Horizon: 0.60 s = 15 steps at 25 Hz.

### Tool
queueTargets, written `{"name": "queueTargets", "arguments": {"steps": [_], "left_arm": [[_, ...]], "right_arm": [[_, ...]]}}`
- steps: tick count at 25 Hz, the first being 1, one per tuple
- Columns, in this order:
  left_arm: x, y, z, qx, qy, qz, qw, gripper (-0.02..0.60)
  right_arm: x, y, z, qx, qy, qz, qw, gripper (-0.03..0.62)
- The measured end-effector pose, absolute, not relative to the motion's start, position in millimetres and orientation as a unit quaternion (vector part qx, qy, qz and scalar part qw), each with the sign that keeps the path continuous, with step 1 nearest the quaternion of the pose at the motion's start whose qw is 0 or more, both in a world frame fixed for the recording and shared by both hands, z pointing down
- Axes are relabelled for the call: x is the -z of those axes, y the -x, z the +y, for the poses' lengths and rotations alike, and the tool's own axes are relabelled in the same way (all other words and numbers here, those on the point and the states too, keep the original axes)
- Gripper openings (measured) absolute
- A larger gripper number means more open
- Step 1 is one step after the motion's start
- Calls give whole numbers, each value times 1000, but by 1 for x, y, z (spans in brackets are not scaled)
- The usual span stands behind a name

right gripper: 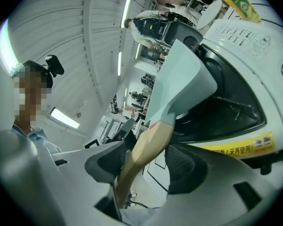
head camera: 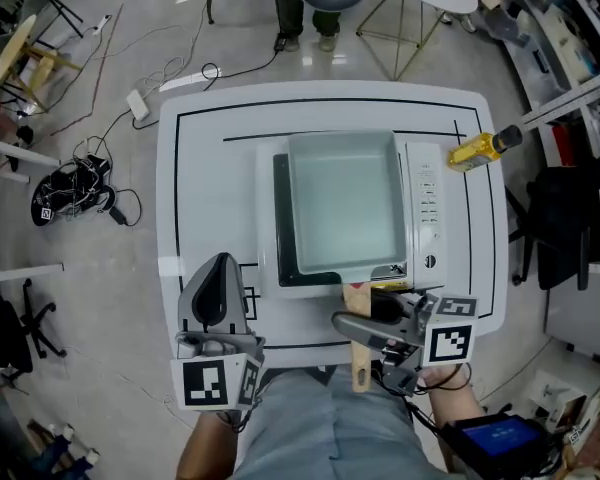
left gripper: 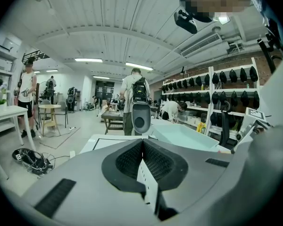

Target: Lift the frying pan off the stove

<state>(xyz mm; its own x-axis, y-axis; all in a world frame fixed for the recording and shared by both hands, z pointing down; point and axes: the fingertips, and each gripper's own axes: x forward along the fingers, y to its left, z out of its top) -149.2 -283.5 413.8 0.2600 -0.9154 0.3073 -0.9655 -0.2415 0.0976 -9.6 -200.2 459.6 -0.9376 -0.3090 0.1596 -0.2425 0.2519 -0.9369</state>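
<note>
A pale mint square frying pan [head camera: 345, 203] sits over the white single-burner stove [head camera: 426, 218] at the table's middle. Its wooden handle [head camera: 360, 370] points toward me. My right gripper [head camera: 370, 316] is shut on that handle near the pan's rim. In the right gripper view the handle [right gripper: 141, 154] runs between the two pads, and the pan [right gripper: 179, 79] sits above the dark cooktop [right gripper: 231, 112]. My left gripper [head camera: 219, 268] is shut on nothing at the table's front left, apart from the stove. Its pads meet in the left gripper view [left gripper: 142, 147], which shows the pan [left gripper: 184, 135] ahead.
The stove stands on a white table [head camera: 190, 168] with black lines. A yellow bottle [head camera: 475, 150] lies at the table's right edge, near the stove's back corner. A person [head camera: 310, 8] stands beyond the far edge. Cables and a power strip [head camera: 138, 103] lie on the floor at left.
</note>
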Motion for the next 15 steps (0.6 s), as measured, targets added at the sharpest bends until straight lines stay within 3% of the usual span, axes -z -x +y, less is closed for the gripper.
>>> {"name": "queueTargets", "arguments": {"steps": [15], "left_arm": [[-415, 169, -285, -88, -764, -624, 138, 18]], "right_arm": [[-464, 30, -204, 608, 140, 781, 15, 235]]}}
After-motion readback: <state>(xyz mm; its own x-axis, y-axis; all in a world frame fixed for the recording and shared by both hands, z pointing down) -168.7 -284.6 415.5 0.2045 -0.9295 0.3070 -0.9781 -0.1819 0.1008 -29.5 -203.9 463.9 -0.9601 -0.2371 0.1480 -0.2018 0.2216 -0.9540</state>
